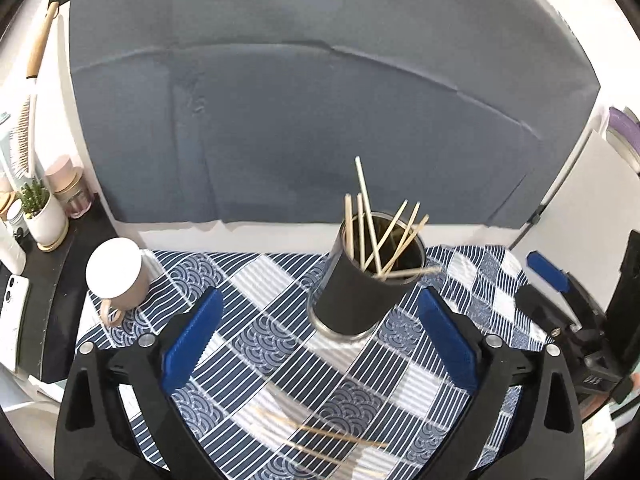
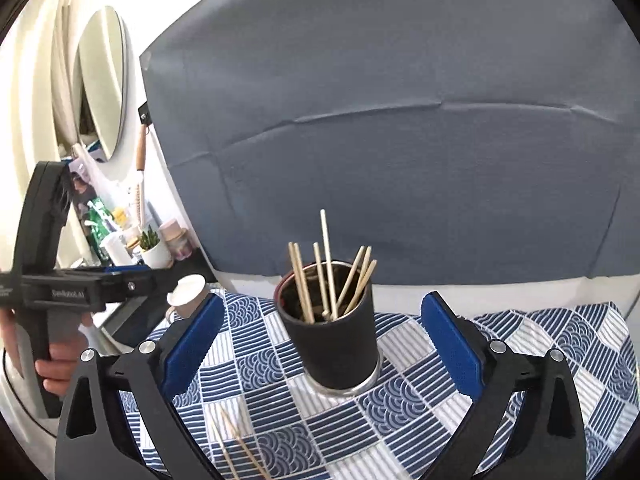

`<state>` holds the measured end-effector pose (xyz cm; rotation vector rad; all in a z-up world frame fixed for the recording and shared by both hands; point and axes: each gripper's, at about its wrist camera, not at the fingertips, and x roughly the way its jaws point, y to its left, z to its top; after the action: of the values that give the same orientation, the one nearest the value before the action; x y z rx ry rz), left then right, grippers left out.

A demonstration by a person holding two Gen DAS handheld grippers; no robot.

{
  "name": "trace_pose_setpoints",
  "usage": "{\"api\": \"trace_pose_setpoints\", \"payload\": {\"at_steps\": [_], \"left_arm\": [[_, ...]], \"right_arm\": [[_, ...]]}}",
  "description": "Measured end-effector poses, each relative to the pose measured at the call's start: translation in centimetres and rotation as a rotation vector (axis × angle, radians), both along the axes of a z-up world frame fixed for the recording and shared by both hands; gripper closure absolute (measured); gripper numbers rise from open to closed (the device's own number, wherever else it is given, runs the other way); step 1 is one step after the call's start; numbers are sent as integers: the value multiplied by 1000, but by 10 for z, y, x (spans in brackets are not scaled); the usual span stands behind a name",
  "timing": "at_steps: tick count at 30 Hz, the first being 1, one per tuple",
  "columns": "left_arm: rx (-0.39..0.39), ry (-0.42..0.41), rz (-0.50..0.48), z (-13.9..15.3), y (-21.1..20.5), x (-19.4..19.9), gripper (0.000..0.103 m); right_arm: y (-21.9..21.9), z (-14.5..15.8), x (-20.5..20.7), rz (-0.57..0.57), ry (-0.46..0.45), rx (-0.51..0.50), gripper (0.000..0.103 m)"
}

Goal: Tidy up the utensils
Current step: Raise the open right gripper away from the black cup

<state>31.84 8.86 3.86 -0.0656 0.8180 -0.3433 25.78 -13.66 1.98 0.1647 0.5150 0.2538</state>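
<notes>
A black cylindrical holder with a steel rim [image 1: 352,300] [image 2: 334,344] stands on the blue patterned cloth and holds several wooden chopsticks [image 1: 376,236] [image 2: 328,280]. More loose chopsticks [image 1: 320,436] [image 2: 236,448] lie on the cloth near the front. My left gripper [image 1: 320,340] is open and empty, its blue pads either side of the holder in view. My right gripper [image 2: 324,344] is open and empty, also framing the holder. The left gripper's body [image 2: 80,288] shows at the left of the right wrist view.
A pink mug [image 1: 116,276] [image 2: 188,292] lies on its side at the cloth's left edge. A potted plant [image 1: 40,212] [image 2: 154,248], jars and bottles crowd a shelf at the left. A phone [image 1: 10,320] lies there. A grey backdrop [image 1: 320,120] stands behind.
</notes>
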Motion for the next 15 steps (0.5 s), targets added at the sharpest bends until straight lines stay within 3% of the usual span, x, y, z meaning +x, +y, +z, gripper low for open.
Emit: {"api": "trace_pose_setpoints", "payload": {"at_steps": [3, 7, 15], "left_arm": [[49, -7, 8, -6, 6, -12, 7], [24, -5, -23, -12, 19, -29, 6], [52, -18, -49, -42, 33, -58, 6]], "right_arm": [[6, 0, -16, -7, 1, 20, 8], [20, -2, -38, -28, 16, -2, 8], [45, -30, -67, 23, 104, -2, 8]]}}
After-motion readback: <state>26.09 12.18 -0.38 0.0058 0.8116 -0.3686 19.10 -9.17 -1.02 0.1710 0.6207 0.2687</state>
